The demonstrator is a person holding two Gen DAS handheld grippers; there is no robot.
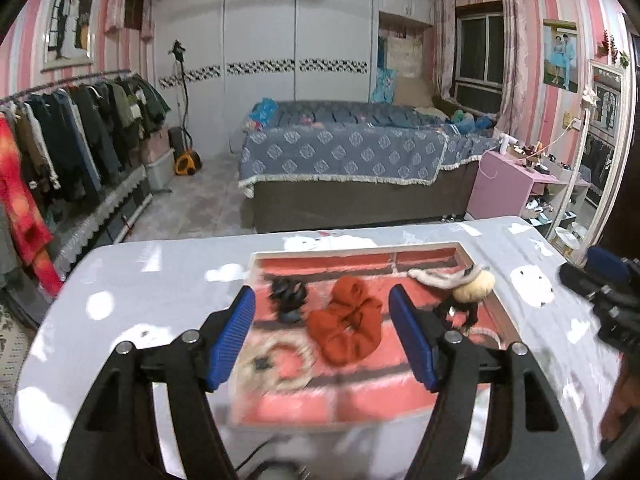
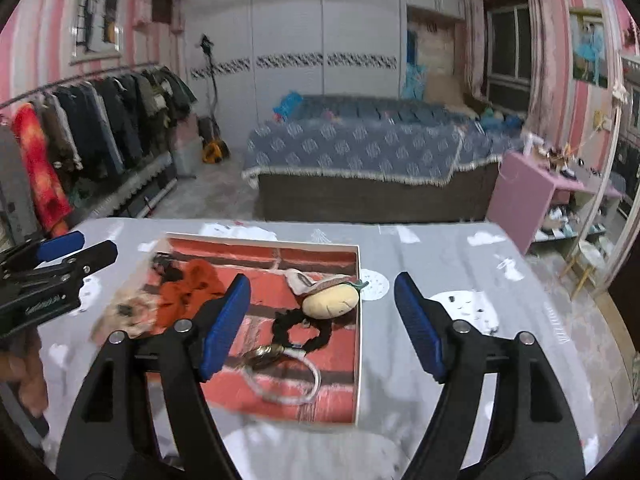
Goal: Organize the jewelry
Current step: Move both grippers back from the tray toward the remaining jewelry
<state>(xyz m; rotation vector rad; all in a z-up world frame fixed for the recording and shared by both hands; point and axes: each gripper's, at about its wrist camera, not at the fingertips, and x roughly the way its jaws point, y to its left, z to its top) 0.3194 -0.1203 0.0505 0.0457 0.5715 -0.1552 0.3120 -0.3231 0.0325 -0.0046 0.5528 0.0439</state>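
A shallow tray (image 1: 464, 252) with white rim and red brick-pattern floor is seen lying flat on a grey-covered table (image 1: 160, 280), near the middle of it. Inside the tray, in the left wrist view, an orange scrunchie (image 1: 348, 320) is placed at centre, a black hair clip (image 1: 288, 296) at its 10 o'clock, a beige beaded ring (image 1: 276, 364) at its 7 o'clock, and a cream plush hair tie (image 1: 476, 286) at its 2 o'clock by the right wall. In the right wrist view, a black scrunchie (image 2: 320, 332) is seen just below the plush piece, touching it, with a gold metal piece (image 2: 266, 354) and a white loop (image 2: 312, 384) at its 7 o'clock. The left gripper (image 1: 322, 336) is held over the tray, jaws spread wide, nothing gripped; the orange scrunchie shows between the blue pads (image 1: 232, 344) but is untouched. The right gripper (image 2: 322, 328) is likewise spread wide and empty, held over the tray's right edge, with the left pad over the tray and the right pad over the tablecloth. Each gripper is seen by the other camera at the frame edge. Beyond the table, at 12 o'clock, a bed (image 1: 344, 152) with a blue patterned cover is seen; a clothes rack (image 1: 80, 128) at 10 o'clock, a pink cabinet (image 1: 504, 188) at 2 o'clock.
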